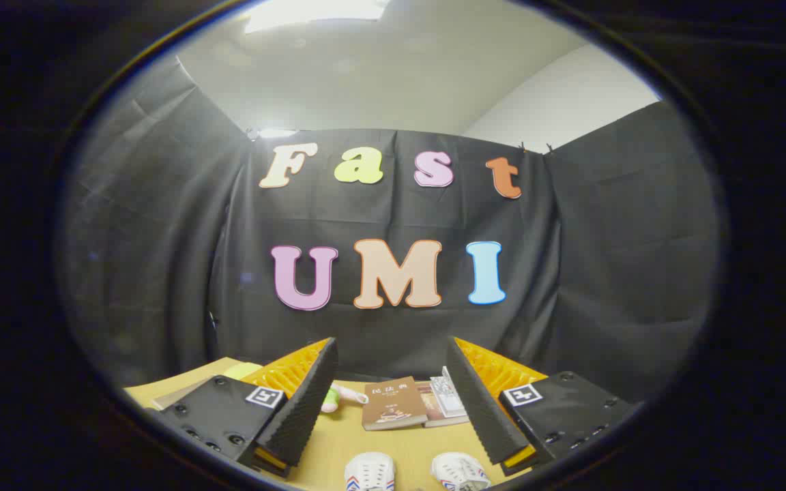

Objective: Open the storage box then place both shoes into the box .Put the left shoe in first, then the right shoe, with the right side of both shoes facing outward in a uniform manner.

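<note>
Two black ribbed fingers (301, 409) rise from the lower part of the gripper view, spread wide with nothing between them; the gripper (391, 354) is released and holds nothing. Their tips point level, toward the booth wall rather than down at the table, which suggests the person is carrying the tool high and has not yet committed to a reach.

Between the fingers and just below them, on the tan table (393, 447), sit the toes of the two shoes: the left-hand white shoe (369, 472) and the right-hand white shoe (460, 472), side by side and a little apart, toes toward the wall. Red and blue stripes show on each, but only the front ends are visible, so which is the left shoe and which the right cannot be told.

Beyond the shoes lies a brown book (393, 404) with more books or pamphlets (446, 402) touching its right side. A small pink and green soft toy (337, 397) lies just beside the left finger, partly hidden by it.

The storage box cannot be made out, so its place and whether it is open cannot be judged. By the task, opening it is likely the first step, and it appears not yet begun.
</note>
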`<state>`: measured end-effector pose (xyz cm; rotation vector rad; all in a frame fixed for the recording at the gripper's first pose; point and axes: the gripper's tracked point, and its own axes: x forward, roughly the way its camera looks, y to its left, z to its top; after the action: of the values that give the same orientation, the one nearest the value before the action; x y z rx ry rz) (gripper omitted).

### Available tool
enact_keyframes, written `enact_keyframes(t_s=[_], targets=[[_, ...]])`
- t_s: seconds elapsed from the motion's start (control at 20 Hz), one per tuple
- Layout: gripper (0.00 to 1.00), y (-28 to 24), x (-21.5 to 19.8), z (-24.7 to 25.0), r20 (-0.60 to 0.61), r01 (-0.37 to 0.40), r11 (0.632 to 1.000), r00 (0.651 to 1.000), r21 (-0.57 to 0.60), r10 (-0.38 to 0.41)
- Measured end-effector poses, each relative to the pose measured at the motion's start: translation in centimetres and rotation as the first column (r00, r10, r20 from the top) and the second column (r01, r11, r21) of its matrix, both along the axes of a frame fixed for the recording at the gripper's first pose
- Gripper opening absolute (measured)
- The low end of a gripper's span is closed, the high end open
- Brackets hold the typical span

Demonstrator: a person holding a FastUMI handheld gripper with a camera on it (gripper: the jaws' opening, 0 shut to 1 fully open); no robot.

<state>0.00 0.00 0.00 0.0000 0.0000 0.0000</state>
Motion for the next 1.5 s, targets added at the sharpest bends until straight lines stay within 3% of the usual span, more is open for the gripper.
enact_keyframes(t_s=[0.85,1.2,1.35,1.5], targets=[[1.00,0.1,-0.6,0.0,-0.016,-0.035,0.999,0.999,-0.007,0.035],[1.00,1.3,-0.2,-5.0,-0.130,-0.133,0.973,0.979,0.186,0.159],[0.98,2.2,-0.3,-7.9,-0.213,-0.161,0.920,0.945,0.357,0.248],[0.99,2.2,0.1,-10.6,-0.284,-0.133,0.867,0.912,0.480,0.297]])
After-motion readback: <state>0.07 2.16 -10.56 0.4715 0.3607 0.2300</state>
